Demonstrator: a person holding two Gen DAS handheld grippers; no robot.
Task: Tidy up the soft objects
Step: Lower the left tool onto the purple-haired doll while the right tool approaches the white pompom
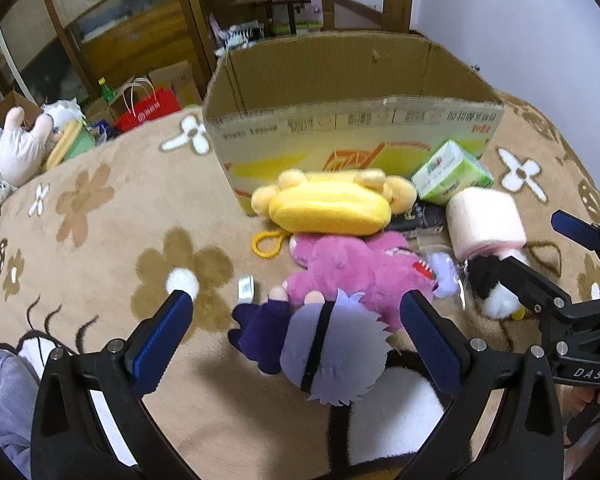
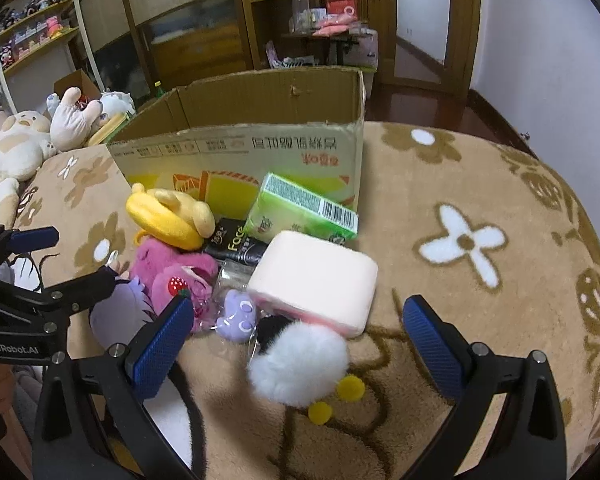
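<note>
A pile of soft toys lies on the flowered blanket before an open cardboard box [image 1: 352, 120]. My left gripper [image 1: 296, 312] is open, its fingers either side of a purple-haired doll [image 1: 332, 356]. Behind the doll lie a pink plush [image 1: 352, 268] and a yellow plush [image 1: 332, 204]. My right gripper [image 2: 298, 320] is open around a black-and-white fluffy penguin toy [image 2: 300, 360]. A pale pink block cushion [image 2: 316, 280] lies just behind the penguin. A small lilac toy [image 2: 238, 314] and a green tissue pack [image 2: 300, 212] are nearby.
The cardboard box [image 2: 240, 140] stands at the back of the blanket [image 2: 480, 260]. More plush toys [image 2: 20, 148] are heaped at the left edge. A black packet [image 2: 236, 246] lies under the pile. Shelves and a doorway are behind.
</note>
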